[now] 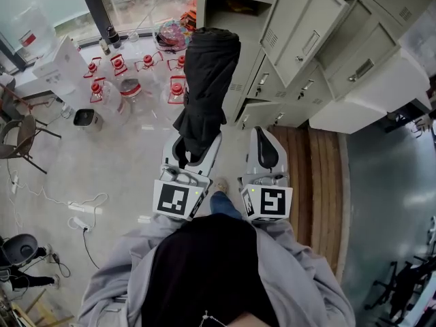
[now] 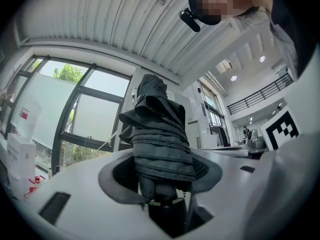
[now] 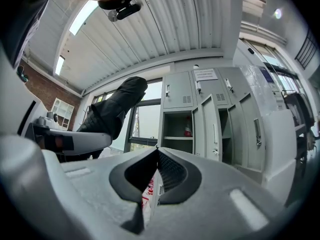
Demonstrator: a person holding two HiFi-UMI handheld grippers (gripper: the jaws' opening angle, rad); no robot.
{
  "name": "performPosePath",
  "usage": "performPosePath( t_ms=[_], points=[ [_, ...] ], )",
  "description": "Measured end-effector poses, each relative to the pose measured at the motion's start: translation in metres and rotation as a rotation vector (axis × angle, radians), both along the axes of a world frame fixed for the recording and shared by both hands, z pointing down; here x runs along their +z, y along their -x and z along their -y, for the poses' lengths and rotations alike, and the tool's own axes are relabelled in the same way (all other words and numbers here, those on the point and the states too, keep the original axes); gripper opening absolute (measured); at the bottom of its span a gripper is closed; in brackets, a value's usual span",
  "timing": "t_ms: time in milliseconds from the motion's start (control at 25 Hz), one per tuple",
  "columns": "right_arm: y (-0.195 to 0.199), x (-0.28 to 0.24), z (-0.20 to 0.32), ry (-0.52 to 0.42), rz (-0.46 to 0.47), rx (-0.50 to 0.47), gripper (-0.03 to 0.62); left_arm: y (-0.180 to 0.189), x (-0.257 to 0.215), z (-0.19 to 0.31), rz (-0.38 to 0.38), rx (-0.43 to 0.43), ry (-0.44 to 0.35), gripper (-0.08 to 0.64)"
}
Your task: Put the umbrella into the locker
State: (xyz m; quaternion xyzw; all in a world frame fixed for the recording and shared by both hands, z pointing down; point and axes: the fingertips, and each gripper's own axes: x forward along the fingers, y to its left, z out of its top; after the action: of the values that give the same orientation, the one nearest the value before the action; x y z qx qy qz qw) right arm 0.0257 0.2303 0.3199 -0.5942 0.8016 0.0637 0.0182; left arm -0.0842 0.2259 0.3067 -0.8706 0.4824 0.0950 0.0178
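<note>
A folded black umbrella [image 1: 208, 87] sticks out ahead of my left gripper [image 1: 194, 148], whose jaws are shut on its lower end. In the left gripper view the umbrella [image 2: 160, 144] fills the space between the pads, its handle down in the gap. My right gripper [image 1: 266, 152] rides beside it with its jaws shut and nothing between them [image 3: 156, 156]. Grey lockers [image 1: 320, 53] stand ahead to the right. One locker door [image 3: 209, 126] hangs open, showing an open locker compartment [image 3: 176, 126] with a shelf and a red item inside.
Several red-capped clear bottles [image 1: 119, 80] stand on the floor ahead to the left near the window. A black chair [image 1: 20, 138] and cables [image 1: 82, 216] lie on the left. A wooden strip [image 1: 320, 182] runs along the lockers' base. The person's shoe [image 1: 221, 186] shows between the grippers.
</note>
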Motion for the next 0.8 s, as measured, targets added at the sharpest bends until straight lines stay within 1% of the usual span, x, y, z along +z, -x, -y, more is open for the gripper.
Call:
performPosePath(
  t_ms=[80, 240, 320, 440, 640, 800],
  points=[
    [-0.006, -0.002, 0.022, -0.005, -0.001, -0.008, 0.003, -0.008, -0.001, 0.019, -0.006, 0.004, -0.009, 0.218],
    [-0.021, -0.004, 0.061, -0.004, -0.002, -0.023, 0.003, -0.022, -0.003, 0.058, -0.005, -0.019, 0.015, 0.218],
    [-0.026, -0.006, 0.079, -0.008, -0.003, -0.033, 0.003, -0.027, -0.005, 0.075, -0.009, -0.025, 0.006, 0.218],
    [-0.030, -0.007, 0.101, -0.014, -0.006, -0.054, 0.003, -0.032, -0.005, 0.095, -0.013, -0.039, 0.001, 0.218],
    [-0.041, -0.006, 0.133, -0.015, -0.009, -0.076, 0.002, -0.047, -0.008, 0.125, -0.042, -0.036, -0.001, 0.218],
    [-0.051, -0.007, 0.159, -0.014, -0.013, -0.096, 0.003, -0.057, -0.007, 0.148, -0.035, -0.049, -0.002, 0.218]
  ],
)
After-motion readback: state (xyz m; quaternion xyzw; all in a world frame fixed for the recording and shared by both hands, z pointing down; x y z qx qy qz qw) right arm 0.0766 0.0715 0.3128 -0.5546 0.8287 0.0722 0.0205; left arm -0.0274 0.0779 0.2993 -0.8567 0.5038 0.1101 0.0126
